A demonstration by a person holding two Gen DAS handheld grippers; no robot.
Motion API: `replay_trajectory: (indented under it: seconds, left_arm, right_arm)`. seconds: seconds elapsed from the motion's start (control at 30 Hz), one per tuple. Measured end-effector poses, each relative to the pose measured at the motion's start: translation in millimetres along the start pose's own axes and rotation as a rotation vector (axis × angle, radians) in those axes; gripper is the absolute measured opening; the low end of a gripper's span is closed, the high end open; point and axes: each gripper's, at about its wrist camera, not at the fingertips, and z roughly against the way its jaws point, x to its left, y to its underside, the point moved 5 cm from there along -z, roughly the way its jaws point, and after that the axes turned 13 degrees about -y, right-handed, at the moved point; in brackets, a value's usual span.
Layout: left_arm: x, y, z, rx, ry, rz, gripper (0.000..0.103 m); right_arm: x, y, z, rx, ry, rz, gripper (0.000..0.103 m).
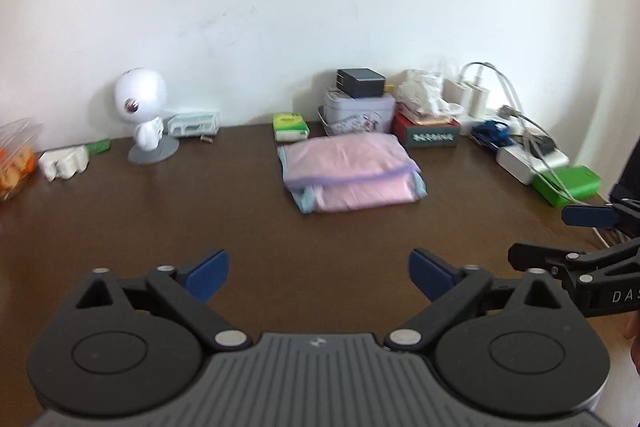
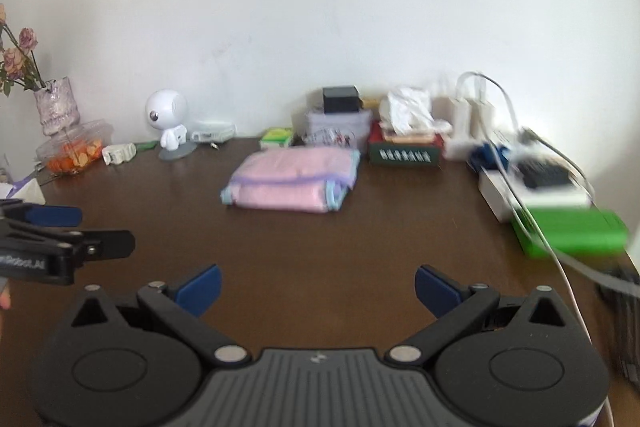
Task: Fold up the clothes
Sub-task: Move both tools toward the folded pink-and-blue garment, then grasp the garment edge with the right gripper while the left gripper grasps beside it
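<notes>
Your left gripper [image 1: 318,275] and right gripper [image 2: 318,291] are both hovering with jaws spread wide and nothing between them.

You're holding the pair side by side over the near part of the brown table [image 1: 160,211], well back from the pink garment [image 1: 350,171], which is lying folded into a neat rectangle, purple and pale blue trim showing along its edges, toward the far middle of the tabletop. It's sitting just in front of the tin box [image 1: 360,113] and the green tissue pack [image 1: 290,126] by the wall. Off to your left the white toy robot [image 1: 142,111] is standing upright; to your right the green box [image 2: 572,233] is lying among white cables [image 2: 536,227], blurred in the right wrist view.
</notes>
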Motion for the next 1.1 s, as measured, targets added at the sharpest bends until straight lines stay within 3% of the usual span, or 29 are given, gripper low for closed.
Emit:
replay_trajectory:
  seconds: [0.07,0.17,0.23,0.27,0.33,0.37,0.47,0.53,0.63,0.9,1.03,1.1]
  left_arm:
    - [-2,-18,-38,0.044,0.016,0.010,0.084]
    - [-7,-24,-92,0.156,0.071,0.042,0.061]
    - [-9,-23,-119,0.202,0.071,0.047,0.036]
    - [-8,-22,-129,0.213,0.072,0.056,0.031]
    - [-5,-22,-142,0.221,0.109,0.092,0.008]
    - [-4,-23,-147,0.221,0.129,0.107,0.005]
    - [1,-32,-141,0.191,0.165,0.139,0.002]
    - [9,-44,-123,0.150,0.189,0.172,0.002]
    - [23,-75,-78,0.050,0.222,0.216,0.001]
    - [58,-163,142,-0.340,0.301,0.216,0.002]
    - [67,-159,236,-0.462,0.293,0.183,0.002]
    - [64,-131,266,-0.468,0.302,0.141,0.002]
  right_arm:
    - [-19,-20,-34,0.029,-0.024,-0.018,0.101]
    - [-45,-45,-83,0.069,-0.068,-0.055,0.087]
    - [-56,-53,-109,0.093,-0.068,-0.066,0.081]
    - [-59,-55,-120,0.107,-0.069,-0.061,0.077]
    - [-63,-56,-142,0.144,-0.081,-0.060,0.068]
    - [-64,-56,-149,0.156,-0.094,-0.063,0.058]
    - [-58,-57,-164,0.165,-0.138,-0.055,0.012]
    - [-51,-66,-157,0.129,-0.135,-0.053,0.006]
    - [-31,-96,-121,0.028,-0.202,-0.037,0.004]
    - [72,-200,62,-0.306,-0.281,0.170,0.003]
    - [112,-209,145,-0.394,-0.257,0.268,0.003]
    - [126,-201,178,-0.420,-0.248,0.303,0.003]
